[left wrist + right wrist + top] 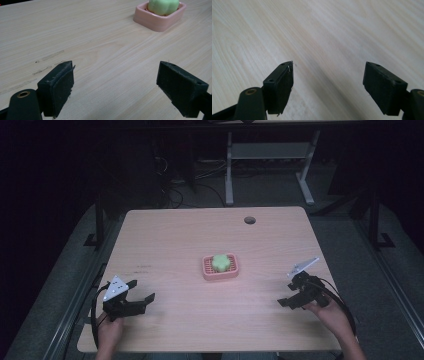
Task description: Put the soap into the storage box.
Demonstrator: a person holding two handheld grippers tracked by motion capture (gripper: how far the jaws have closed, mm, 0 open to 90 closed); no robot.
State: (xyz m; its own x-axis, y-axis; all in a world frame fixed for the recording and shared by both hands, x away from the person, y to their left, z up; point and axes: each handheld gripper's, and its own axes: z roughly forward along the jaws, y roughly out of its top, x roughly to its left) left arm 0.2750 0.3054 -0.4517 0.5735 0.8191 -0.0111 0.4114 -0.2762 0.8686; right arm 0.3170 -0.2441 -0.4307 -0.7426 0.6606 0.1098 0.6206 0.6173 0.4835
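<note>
A pink dish (220,267) holding what looks like green soap (220,262) sits mid-table, ahead and inward of both the left gripper (143,291) and right gripper (286,295), each gaping empty, roughly equally distant.

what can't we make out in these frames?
- Green object in the pink tray: small and soft in the high view, top cut by the upper edge in the left gripper view; identity unclear.
- Tray floor: covered by the green object.
- Dark spot on the table: too small to identify.
</note>
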